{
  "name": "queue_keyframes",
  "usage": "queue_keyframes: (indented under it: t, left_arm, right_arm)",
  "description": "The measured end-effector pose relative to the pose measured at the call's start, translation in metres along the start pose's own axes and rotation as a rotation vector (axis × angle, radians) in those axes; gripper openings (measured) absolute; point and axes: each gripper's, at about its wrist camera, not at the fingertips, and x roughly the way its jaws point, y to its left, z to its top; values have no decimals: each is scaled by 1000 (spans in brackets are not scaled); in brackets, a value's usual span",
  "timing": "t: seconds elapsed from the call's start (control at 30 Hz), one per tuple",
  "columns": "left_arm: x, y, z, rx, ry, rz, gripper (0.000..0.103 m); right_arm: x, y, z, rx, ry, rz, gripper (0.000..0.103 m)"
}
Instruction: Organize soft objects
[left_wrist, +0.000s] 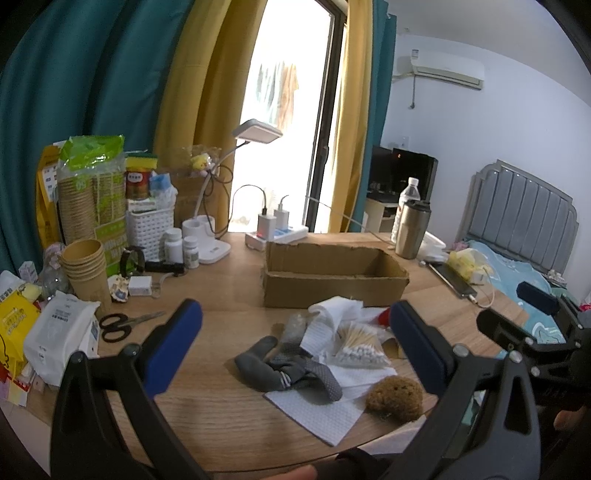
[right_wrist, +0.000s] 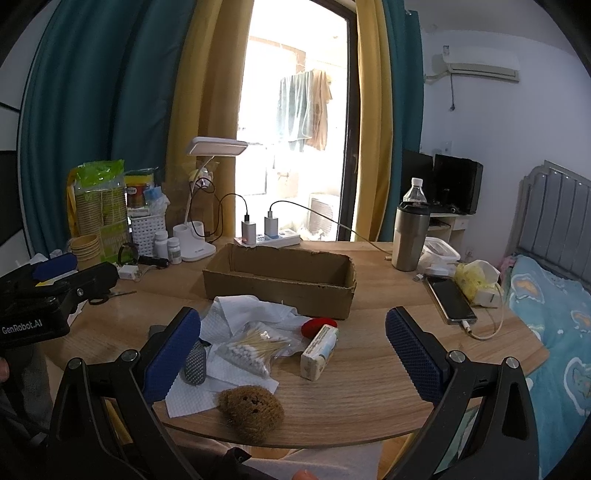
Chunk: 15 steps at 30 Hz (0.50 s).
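Left wrist view shows our left gripper (left_wrist: 295, 347) with its blue-padded jaws spread wide and empty, hovering over the heap of soft things near the round wooden table's (left_wrist: 207, 406) front edge: a dark grey sock (left_wrist: 273, 365), white textured paper towels (left_wrist: 317, 413), a clear bag of cotton swabs (left_wrist: 360, 343) and a brown fibrous scrub ball (left_wrist: 395, 398). Our right gripper (right_wrist: 293, 347) also hangs open, holding nothing. Behind the heap waits the open brown cardboard box (left_wrist: 332, 273), which we judge to be the destination. Risks as we see them: the scrub ball sits close to the table edge and a careless nudge could roll it off; pinching the sock may drag the towels beneath along; both grippers may crowd each other
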Motion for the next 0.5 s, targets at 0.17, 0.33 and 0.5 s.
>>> queue_keyframes:
  t: [0.17,0.33,0.5]
  left_arm:
    - [0,1,0,-2,1,-1,102]
    - [2,6,-1,-15,6,0,102]
    - [7,7,-6,-22,21,8,102]
  right_arm:
    - [2,4,-2,-4,4,5,102]
    - [5,4,-3,-5,13,10,102]
    - [13,7,-10,-7,34,22,102]
